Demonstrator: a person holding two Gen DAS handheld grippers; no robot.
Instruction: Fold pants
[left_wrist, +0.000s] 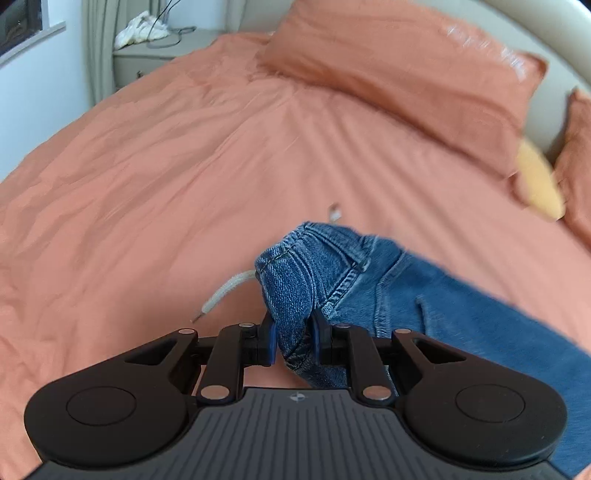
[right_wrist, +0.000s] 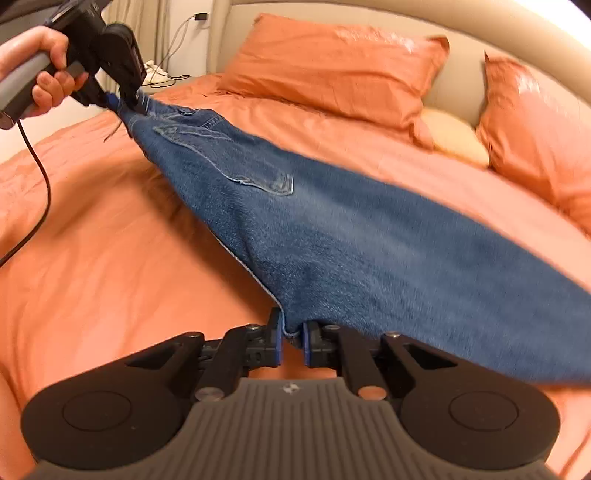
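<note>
Blue denim pants (right_wrist: 332, 229) hang stretched above the orange bed between my two grippers. My left gripper (left_wrist: 291, 341) is shut on the bunched waistband (left_wrist: 295, 295), with a white drawstring (left_wrist: 225, 291) dangling to its left. In the right wrist view the left gripper (right_wrist: 123, 101) is at the far upper left, held by a hand, clamping the waist end. My right gripper (right_wrist: 292, 343) is shut on a hem edge of the pants (right_wrist: 291, 325), low and near. A back pocket (right_wrist: 258, 177) faces up.
The orange duvet (left_wrist: 147, 184) covers the bed under the pants. Orange pillows (right_wrist: 332, 70) and a yellow cushion (right_wrist: 454, 136) lie by the beige headboard (right_wrist: 461, 74). A nightstand (left_wrist: 159, 51) with white cloth and cables stands at the far left. A black cable (right_wrist: 40, 192) hangs from the left gripper.
</note>
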